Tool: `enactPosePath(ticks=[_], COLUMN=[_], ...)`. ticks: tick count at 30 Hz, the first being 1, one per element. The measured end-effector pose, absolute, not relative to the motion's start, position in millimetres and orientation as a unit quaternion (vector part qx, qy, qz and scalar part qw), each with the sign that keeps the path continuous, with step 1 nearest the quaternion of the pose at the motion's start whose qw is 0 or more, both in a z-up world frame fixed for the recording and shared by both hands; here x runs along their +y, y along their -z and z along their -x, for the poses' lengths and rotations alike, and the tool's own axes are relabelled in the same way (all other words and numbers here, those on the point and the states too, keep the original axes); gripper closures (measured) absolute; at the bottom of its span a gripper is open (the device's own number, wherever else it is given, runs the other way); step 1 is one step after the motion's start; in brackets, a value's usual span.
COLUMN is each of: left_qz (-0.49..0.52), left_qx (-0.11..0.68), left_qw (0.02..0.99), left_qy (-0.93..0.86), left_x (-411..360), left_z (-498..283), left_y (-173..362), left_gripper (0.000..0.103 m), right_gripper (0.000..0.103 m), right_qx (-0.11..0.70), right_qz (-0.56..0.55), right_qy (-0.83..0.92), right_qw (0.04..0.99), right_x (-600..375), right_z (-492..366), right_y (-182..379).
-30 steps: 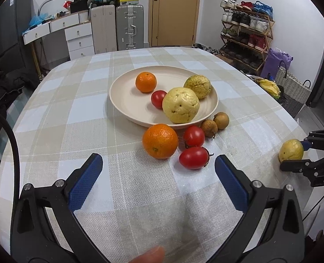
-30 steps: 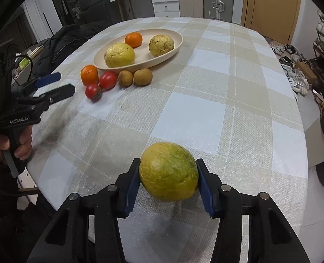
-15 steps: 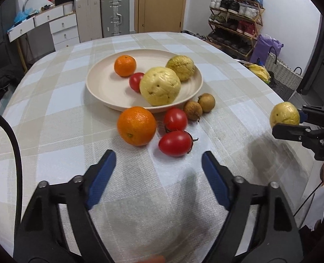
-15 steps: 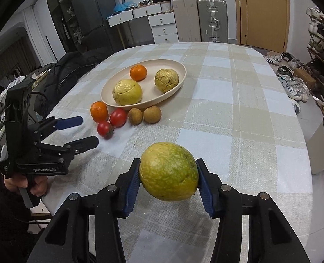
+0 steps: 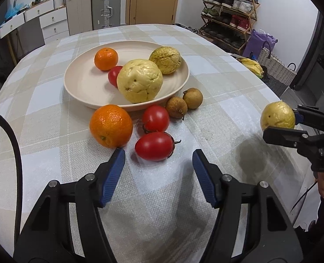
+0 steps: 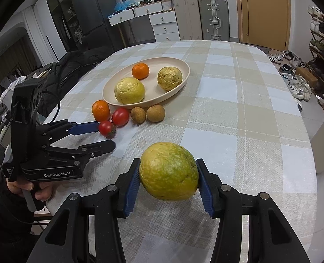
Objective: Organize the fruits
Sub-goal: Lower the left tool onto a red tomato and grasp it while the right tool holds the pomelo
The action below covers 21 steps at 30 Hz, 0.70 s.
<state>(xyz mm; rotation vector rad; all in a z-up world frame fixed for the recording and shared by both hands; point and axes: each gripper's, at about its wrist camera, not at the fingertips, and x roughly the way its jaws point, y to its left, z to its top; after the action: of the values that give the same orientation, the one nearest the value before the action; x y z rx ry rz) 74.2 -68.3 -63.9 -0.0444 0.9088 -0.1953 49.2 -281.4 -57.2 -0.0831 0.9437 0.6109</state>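
A cream plate (image 5: 85, 87) holds a small mandarin (image 5: 106, 58), a tomato (image 5: 114, 74) and two wrinkled yellow fruits (image 5: 140, 80). In front of it lie an orange (image 5: 111, 126), two tomatoes (image 5: 154, 145) and two brown longans (image 5: 176, 107). My left gripper (image 5: 158, 155) is open, its jaws just short of the nearer tomato. My right gripper (image 6: 168, 171) is shut on a yellow-green fruit (image 6: 169, 171) held above the table; it also shows in the left wrist view (image 5: 277, 118). The left gripper appears in the right wrist view (image 6: 97, 135).
The round table has a checked cloth (image 5: 216, 83). Off its edge stand a shoe rack (image 5: 230, 11), a wicker basket (image 5: 276, 70), bananas (image 5: 251, 65), drawers and suitcases (image 5: 106, 6), and a dark jacket on a chair (image 6: 74, 70).
My left gripper has moved forward, close to the nearer tomato. My right gripper has lifted the yellow-green fruit and carried it toward the plate.
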Motion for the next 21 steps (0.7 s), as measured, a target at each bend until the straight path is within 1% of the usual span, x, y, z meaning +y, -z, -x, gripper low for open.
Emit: enactPosePath(ticks=[4, 8, 9, 10, 12, 13, 14, 16, 21], left_qz=[0.025, 0.018, 0.017, 0.016, 0.016, 0.017, 0.018, 0.022, 0.031], left_qx=[0.437, 0.437, 0.437, 0.436, 0.436, 0.436, 0.436, 0.436, 0.436], left_qw=[0.894, 0.895, 0.895, 0.895, 0.896, 0.896, 0.897, 0.896, 0.895], left_qy=[0.094, 0.09, 0.088, 0.087, 0.085, 0.082, 0.078, 0.078, 0.091], left_x=[-69.7, -72.1, -72.1, -72.2, -71.1, -70.5, -69.7, -67.9, -63.3], left_z=[-75.1, -75.0, -74.4, -74.3, -74.5, -74.5, -74.2, -73.0, -68.5], left_y=[63.8, 63.8, 63.9, 63.9, 64.1, 64.1, 63.9, 63.5, 62.9], left_gripper=[0.041, 0.045, 0.047, 0.053, 0.056, 0.059, 0.065, 0.071, 0.071], right_gripper=[0.053, 0.053, 0.053, 0.053, 0.053, 0.053, 0.053, 0.053, 0.053], right_qx=[0.447, 0.446, 0.446, 0.447, 0.448, 0.449, 0.45, 0.45, 0.452], right_qz=[0.038, 0.037, 0.037, 0.037, 0.038, 0.038, 0.038, 0.036, 0.035], right_qy=[-0.288, -0.29, -0.29, -0.29, -0.291, -0.291, -0.29, -0.29, -0.289], right_qw=[0.846, 0.846, 0.846, 0.845, 0.845, 0.844, 0.844, 0.844, 0.843], right_x=[-280.5, -278.9, -278.7, -278.5, -278.2, -277.9, -278.3, -278.8, -279.5], right_z=[-49.5, -49.1, -49.2, -49.2, -49.4, -49.5, -50.5, -51.3, -52.2], right_y=[57.4, 57.5, 57.7, 57.9, 58.3, 58.7, 59.1, 59.7, 60.9])
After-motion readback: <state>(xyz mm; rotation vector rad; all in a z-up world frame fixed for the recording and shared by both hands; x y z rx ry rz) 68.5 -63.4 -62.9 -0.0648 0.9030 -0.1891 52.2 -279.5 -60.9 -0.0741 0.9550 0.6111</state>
